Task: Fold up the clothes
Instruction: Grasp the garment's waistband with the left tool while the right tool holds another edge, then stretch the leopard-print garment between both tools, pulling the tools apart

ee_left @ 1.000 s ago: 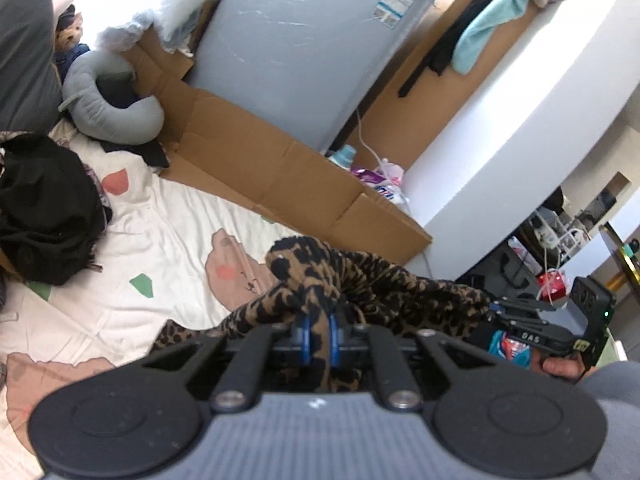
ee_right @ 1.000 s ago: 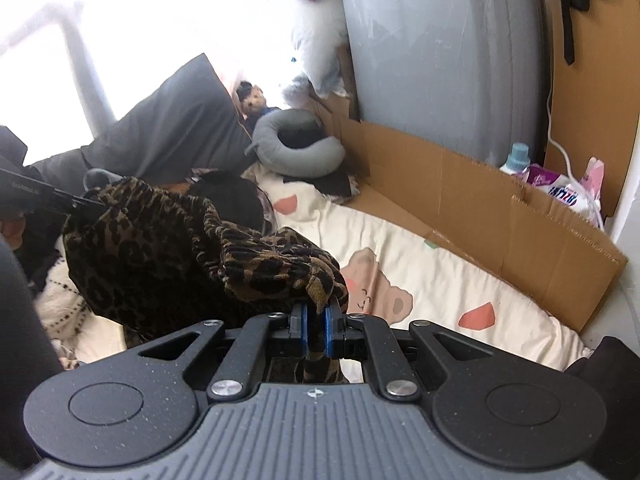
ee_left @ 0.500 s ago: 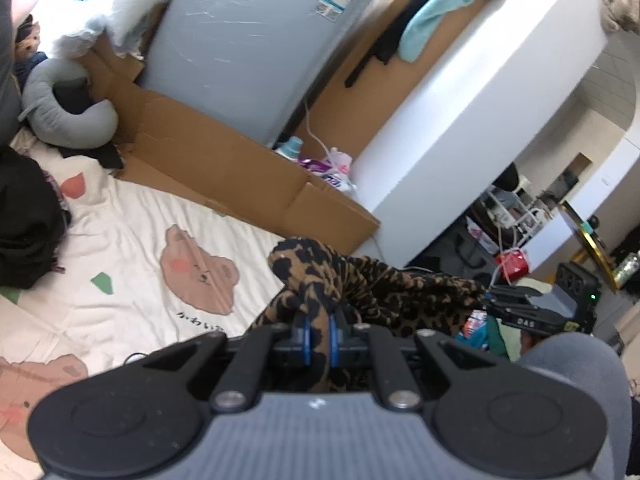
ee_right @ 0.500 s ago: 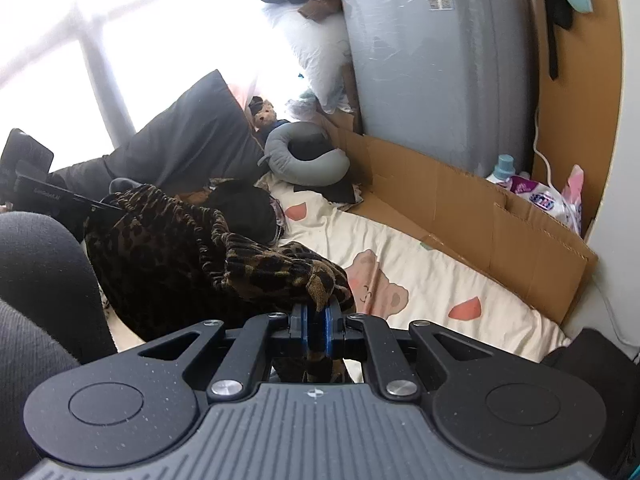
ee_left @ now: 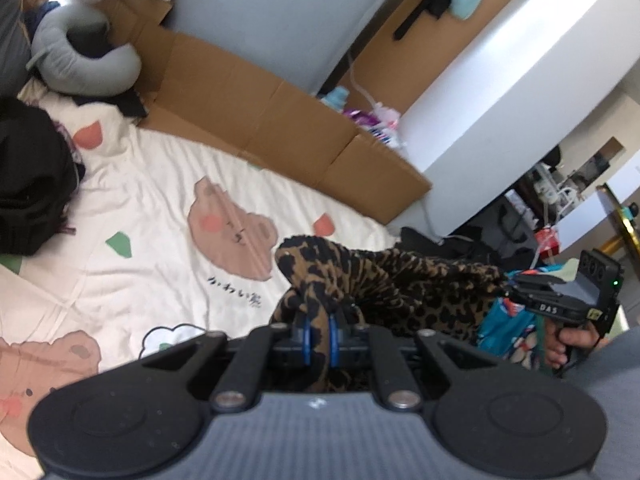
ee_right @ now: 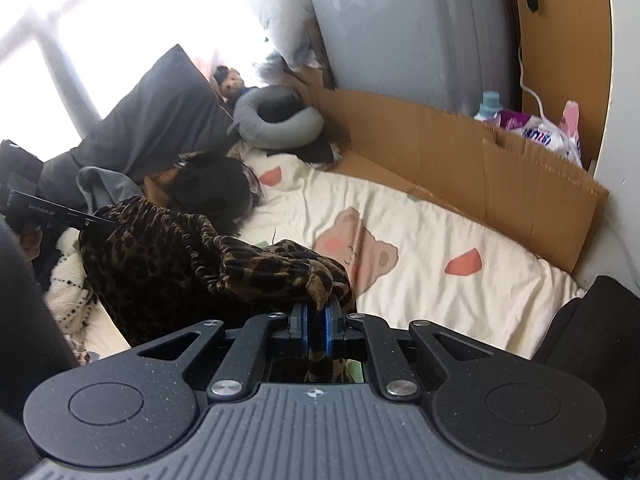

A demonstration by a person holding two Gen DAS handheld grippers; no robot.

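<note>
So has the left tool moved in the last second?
Yes. The left tool, shut on the leopard-print garment, swung right and then back left: the cardboard slid left in its view, then returned.

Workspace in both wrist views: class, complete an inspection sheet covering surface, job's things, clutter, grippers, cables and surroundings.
Surface: cream bedsheet printed with bears, wrinkled.
Job's things: leopard-print garment bunched and held up between both grippers, not yet folded.
Clutter: black clothes pile, grey neck pillow, dark pillow, stuffed toy.
Grippers: left gripper and right gripper each shut on the garment's fabric.
Cables: white cord against the cardboard.
Surroundings: cardboard sheet, grey panel, bright window.
</note>
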